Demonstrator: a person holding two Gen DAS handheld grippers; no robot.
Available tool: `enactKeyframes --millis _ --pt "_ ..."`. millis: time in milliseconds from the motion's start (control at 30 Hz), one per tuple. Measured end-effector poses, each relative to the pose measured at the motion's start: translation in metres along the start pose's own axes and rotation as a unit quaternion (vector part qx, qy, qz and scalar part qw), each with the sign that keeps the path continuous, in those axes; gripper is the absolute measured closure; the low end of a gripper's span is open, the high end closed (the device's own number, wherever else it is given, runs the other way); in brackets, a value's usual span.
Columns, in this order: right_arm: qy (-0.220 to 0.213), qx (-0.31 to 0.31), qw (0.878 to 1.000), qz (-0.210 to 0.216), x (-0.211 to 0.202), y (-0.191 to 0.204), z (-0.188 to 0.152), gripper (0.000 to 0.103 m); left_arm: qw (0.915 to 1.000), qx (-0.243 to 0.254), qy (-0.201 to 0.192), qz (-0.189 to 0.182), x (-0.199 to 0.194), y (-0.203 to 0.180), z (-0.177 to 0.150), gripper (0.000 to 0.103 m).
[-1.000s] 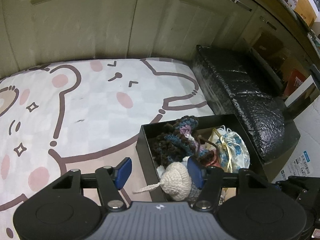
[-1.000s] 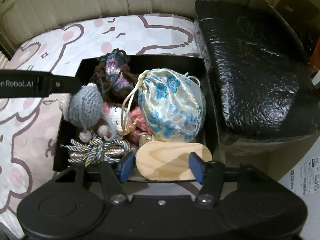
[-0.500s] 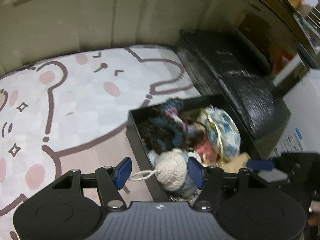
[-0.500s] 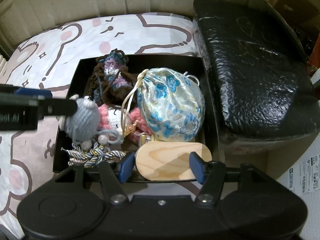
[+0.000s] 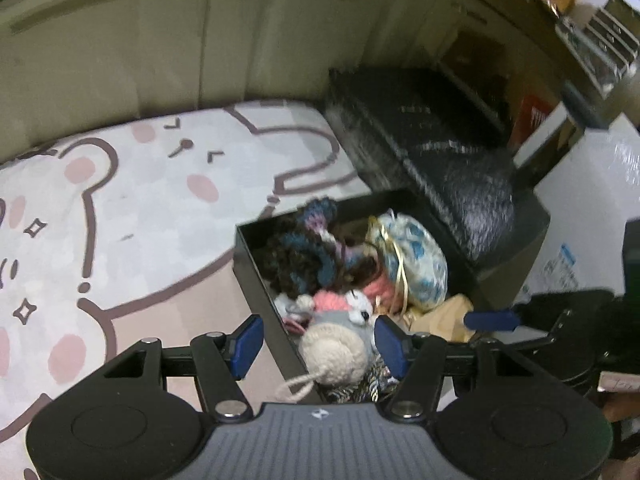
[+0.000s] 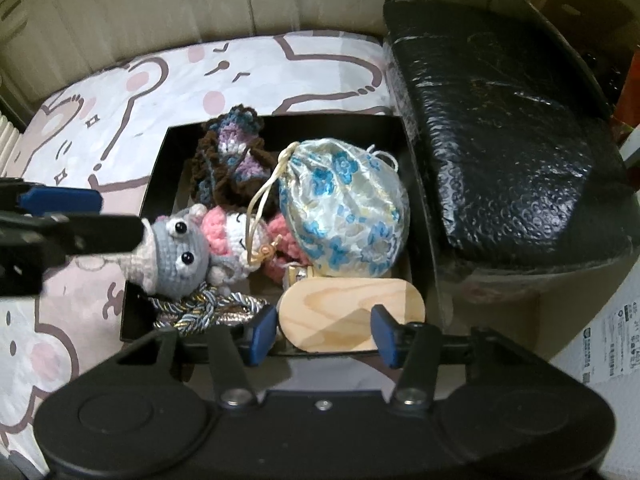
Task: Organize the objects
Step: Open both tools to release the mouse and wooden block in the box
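Note:
A black box holds a floral pouch, a brown and blue crochet piece, a pink doll, a braided cord and a wooden oval. My right gripper is shut on the oval's near end in the box's near right corner. A grey crocheted toy with a cream hat lies tilted over the cord. It sits between the fingers of my left gripper, against the right finger and apart from the left pad. That gripper is open.
The box rests on a bear-print sheet. A black bubble-wrapped bundle lies along the box's right side. Beige cabinet doors stand behind. A white carton is at the right edge.
The right pads have closed inward onto the wooden oval. The left gripper has risen and rolled a little. In the right wrist view the grey toy has turned and now shows its face.

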State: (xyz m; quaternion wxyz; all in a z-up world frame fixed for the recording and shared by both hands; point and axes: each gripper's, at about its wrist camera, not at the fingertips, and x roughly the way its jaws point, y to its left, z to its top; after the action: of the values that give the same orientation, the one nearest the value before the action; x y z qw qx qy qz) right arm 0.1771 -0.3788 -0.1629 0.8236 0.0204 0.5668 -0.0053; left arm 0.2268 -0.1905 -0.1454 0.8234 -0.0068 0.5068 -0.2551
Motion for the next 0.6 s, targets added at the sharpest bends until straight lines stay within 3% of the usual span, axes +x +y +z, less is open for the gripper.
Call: enactKeyframes --millis 100,167,267,367,467,600 --pt "-0.004 0.004 1.000 0.003 -0.002 0.000 0.000 0.050 0.9996 -0.016 -0.010 0.021 -0.004 0.007 0.003 0.042" --pt "-0.003 0.002 1.000 0.004 -0.001 0.001 0.001 0.050 0.9992 -0.016 0.007 0.036 0.002 0.010 0.002 0.044" --pt "-0.004 0.001 1.000 0.006 -0.002 0.001 0.001 0.050 0.9985 0.002 0.033 0.045 0.013 0.008 -0.003 0.045" --pt "-0.004 0.002 1.000 0.005 -0.001 0.001 0.001 0.050 0.9978 0.019 0.035 0.054 0.017 0.002 -0.005 0.045" --pt "0.001 -0.001 1.000 0.004 0.000 0.001 0.000 0.050 0.9935 0.053 0.047 0.088 0.028 -0.005 -0.012 0.045" --pt "0.001 0.001 1.000 0.004 0.000 0.000 0.000 0.050 0.9933 0.048 0.056 0.089 0.032 -0.002 -0.012 0.045"
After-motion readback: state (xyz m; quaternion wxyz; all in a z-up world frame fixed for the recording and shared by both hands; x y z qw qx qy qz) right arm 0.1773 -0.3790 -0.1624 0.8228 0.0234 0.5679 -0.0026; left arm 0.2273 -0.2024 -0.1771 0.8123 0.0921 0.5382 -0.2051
